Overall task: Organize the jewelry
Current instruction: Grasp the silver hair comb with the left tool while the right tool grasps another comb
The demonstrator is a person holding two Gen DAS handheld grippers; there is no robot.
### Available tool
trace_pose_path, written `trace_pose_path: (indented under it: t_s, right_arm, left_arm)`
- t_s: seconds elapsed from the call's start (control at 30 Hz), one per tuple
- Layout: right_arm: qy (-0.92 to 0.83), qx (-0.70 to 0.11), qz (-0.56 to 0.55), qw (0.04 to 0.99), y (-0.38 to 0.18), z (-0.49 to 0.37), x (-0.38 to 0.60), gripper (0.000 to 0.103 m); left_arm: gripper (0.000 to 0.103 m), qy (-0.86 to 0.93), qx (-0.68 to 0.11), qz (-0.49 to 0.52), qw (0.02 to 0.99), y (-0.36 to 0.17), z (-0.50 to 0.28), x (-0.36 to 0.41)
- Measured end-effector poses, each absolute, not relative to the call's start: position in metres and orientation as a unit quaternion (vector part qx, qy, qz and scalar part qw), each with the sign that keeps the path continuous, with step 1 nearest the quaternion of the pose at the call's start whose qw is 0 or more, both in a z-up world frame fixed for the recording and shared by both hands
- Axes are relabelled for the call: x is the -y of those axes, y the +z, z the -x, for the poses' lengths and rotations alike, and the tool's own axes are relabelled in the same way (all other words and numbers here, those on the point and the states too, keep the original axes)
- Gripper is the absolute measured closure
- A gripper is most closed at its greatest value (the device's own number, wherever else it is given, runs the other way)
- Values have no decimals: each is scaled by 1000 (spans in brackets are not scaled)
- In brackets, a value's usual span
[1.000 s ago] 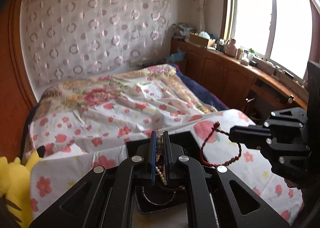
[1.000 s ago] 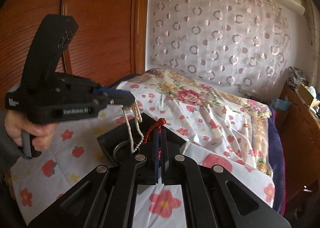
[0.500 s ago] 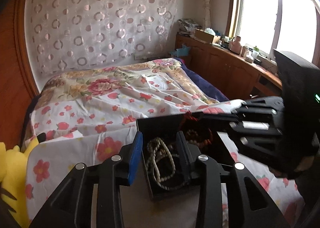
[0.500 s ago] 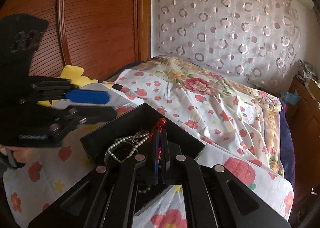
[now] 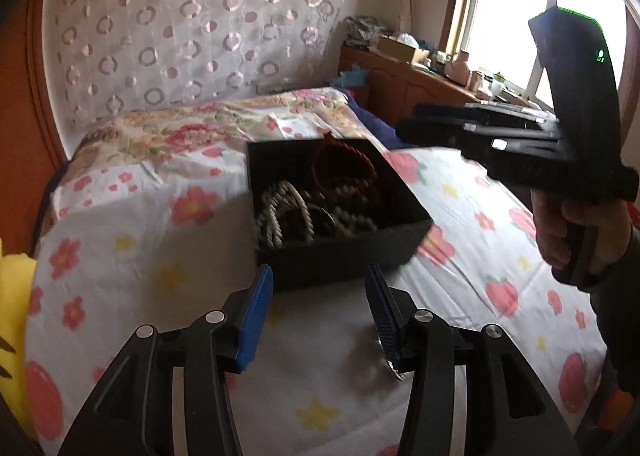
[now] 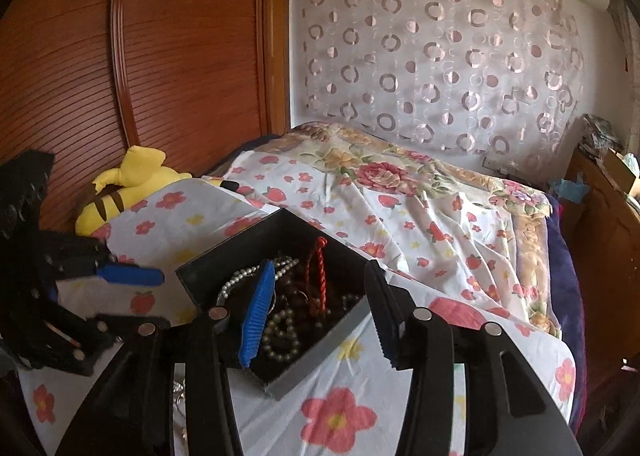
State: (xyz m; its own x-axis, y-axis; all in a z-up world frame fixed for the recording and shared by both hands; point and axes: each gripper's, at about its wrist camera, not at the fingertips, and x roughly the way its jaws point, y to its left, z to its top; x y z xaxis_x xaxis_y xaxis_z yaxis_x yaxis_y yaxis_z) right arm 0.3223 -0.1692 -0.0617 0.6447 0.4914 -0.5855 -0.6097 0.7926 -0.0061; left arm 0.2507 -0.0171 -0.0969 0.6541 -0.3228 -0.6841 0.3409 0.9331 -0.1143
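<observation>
left hand-held gripper [image 5: 318,314] opening, empty, near black box [image 5: 344,256] of beads [image 5: 280,211].

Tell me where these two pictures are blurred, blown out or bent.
Left wrist view: window blown out white, right claw and box edge smeared by motion. Right wrist view: left claw blurred; wardrobe bowed by fisheye.

Bare bedsheet [image 5: 328,388] lies open before the black box [image 5: 344,256]; right gripper [image 5: 404,127] overhangs it.

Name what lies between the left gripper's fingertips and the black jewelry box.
Only bare flowered bedsheet separates the left gripper from the black jewelry box, seen in the left wrist view.
</observation>
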Motion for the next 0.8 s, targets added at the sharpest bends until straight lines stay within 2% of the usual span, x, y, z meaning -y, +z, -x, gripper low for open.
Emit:
trace_pose_path:
  t_s: [0.13,0.2,0.27,0.33,0.8]
  right_arm:
    - [300,-292,95,903,-62,-308,182,53]
    - [296,-297,93,903,-67,-296,190,53]
    - [292,-305,91,902,-74,-287,199,53]
    - [287,-313,92,901,-82,-278,206,53]
    - [269,-343,65,898,-113,-249,236,53]
  left_arm:
    - [57,-195,-386,-7,902,-107,-246,25]
    - [67,-204,-394,-12,896,-113,-245,30]
    - [83,-214,-405,-14,889,-118,-247,36]
    - [86,-224,-413,-12,883,-124,-246,40]
    - [88,-233,-445,12,865,-140,-248,52]
